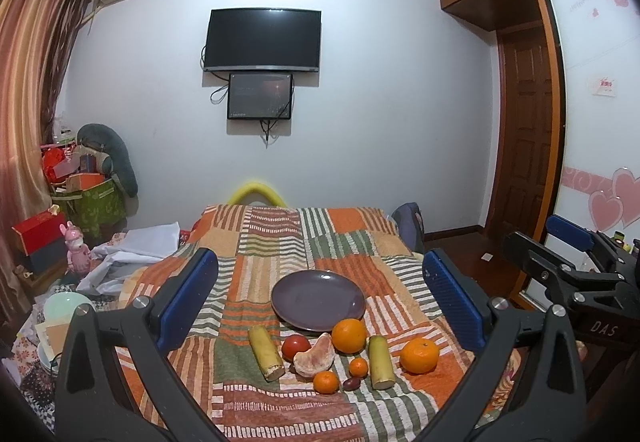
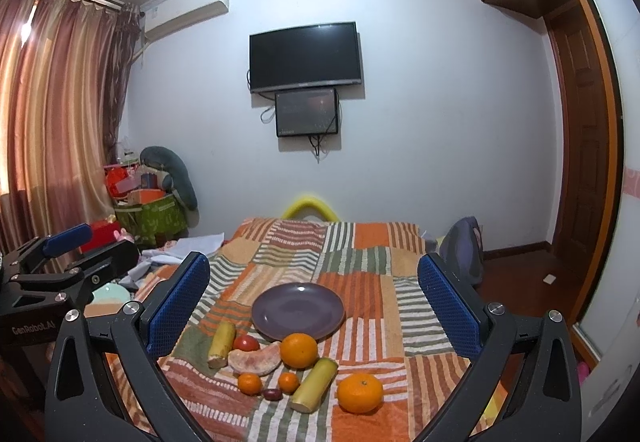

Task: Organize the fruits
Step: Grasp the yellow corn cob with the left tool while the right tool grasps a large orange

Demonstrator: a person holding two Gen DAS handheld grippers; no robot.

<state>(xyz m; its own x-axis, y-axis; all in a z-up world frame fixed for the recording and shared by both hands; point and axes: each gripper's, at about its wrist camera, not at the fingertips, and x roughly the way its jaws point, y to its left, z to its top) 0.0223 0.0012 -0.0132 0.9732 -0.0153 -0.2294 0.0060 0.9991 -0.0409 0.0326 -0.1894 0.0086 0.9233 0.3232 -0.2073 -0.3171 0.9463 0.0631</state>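
Note:
An empty purple plate (image 1: 318, 300) (image 2: 298, 312) lies on a patchwork bedspread (image 1: 280, 242). Several fruits sit just in front of it: two sugarcane pieces (image 1: 266, 352) (image 1: 381, 362), a red tomato (image 1: 296, 347), a pomelo segment (image 1: 314, 356), an orange (image 1: 349, 336) (image 2: 299, 350), a big tangerine (image 1: 419, 355) (image 2: 359, 392), two small tangerines (image 1: 326, 382) (image 1: 358, 366) and a dark date (image 1: 351, 384). My left gripper (image 1: 320, 266) (image 2: 100, 246) hovers open above them, holding nothing. My right gripper (image 2: 314, 268) (image 1: 532, 232) hangs beside it, open and empty too.
Left of the bed lie crumpled white cloth (image 1: 132, 254), pale bowls (image 1: 64, 308), a pink toy figure (image 1: 76, 252) and stacked boxes (image 1: 88, 197). A wardrobe (image 1: 592, 121) and wooden floor (image 2: 532, 282) are on the right. A TV (image 1: 262, 39) hangs on the far wall.

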